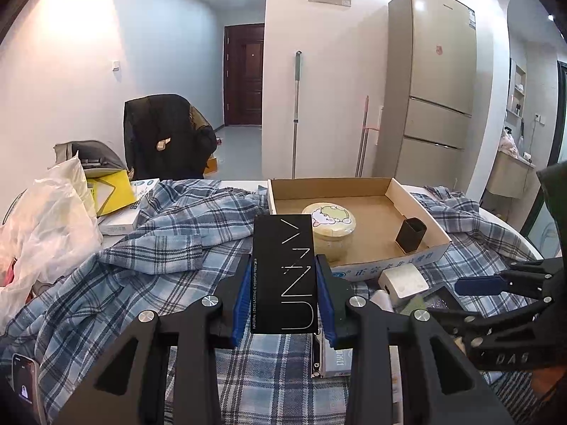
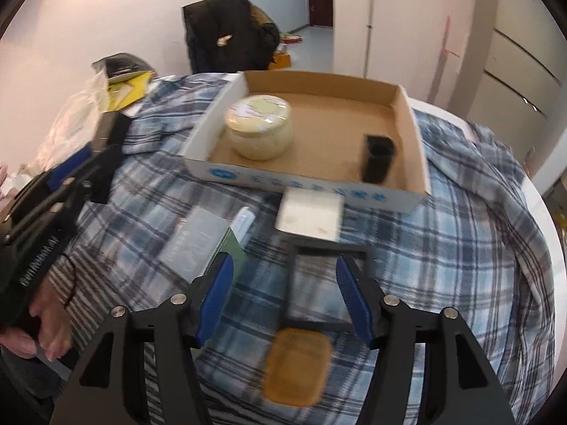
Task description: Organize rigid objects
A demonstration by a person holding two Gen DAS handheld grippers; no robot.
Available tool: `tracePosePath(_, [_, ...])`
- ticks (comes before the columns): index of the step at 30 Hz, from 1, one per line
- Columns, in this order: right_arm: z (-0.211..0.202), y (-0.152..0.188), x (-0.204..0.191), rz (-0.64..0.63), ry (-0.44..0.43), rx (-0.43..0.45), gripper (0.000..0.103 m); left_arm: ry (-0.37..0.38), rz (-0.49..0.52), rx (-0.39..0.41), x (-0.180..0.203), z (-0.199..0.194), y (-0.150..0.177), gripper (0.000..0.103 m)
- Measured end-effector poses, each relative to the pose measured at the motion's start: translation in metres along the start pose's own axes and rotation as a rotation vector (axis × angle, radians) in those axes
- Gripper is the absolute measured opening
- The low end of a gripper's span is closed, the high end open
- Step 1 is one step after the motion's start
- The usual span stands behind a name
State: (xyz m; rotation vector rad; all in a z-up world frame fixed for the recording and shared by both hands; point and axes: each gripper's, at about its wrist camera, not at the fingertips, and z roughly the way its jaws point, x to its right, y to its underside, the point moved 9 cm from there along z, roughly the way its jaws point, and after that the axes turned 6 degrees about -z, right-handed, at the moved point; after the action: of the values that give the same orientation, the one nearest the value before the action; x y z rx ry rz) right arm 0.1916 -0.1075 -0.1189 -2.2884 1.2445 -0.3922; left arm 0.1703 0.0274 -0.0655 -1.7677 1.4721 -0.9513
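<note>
My left gripper [image 1: 284, 283] is shut on a tall black box [image 1: 281, 241] with white lettering, held upright above the plaid cloth in front of the cardboard tray [image 1: 407, 258]. In the tray stand a cream jar [image 1: 329, 226] and a small black cup [image 1: 411, 235]. My right gripper [image 2: 283, 265] hangs open over the cloth with nothing between its pads. Below it lie a black-framed clear lid [image 2: 326, 283] and an amber oblong block [image 2: 296, 366]. A white square box [image 2: 308, 212] rests against the tray's front wall [image 2: 308, 180].
A flat grey packet [image 2: 195, 241], a green booklet [image 2: 230, 251] and a white tube [image 2: 244, 223] lie left of the lid. A plastic bag [image 1: 46, 219], a yellow box [image 1: 113, 191] and a phone [image 1: 23, 382] sit at the left. A jacket-draped chair [image 1: 166, 134] stands behind the table.
</note>
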Motion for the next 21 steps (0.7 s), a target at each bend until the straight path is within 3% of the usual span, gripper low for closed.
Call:
tracePosePath(7, [-0.004,-0.003,-0.004,-0.106,0.194,0.06,0.068,0.007,-0.001,-0.005,0.001,-0.001,-0.001,0.036])
tracePosePath(13, [0.004,0.007,0.025,-0.03,0.218,0.029,0.069,0.01,0.002,-0.006,0.002,-0.001,-0.001,0.036])
tracePosePath(16, [0.009,0.011,0.033,0.002,0.172,0.017,0.069,0.011,0.007,-0.01,0.003,0.0,0.0,0.036])
tracePosePath(21, [0.011,0.013,0.027,0.059,0.01,0.024,0.07,0.011,0.015,-0.014,0.005,0.001,0.001,0.036])
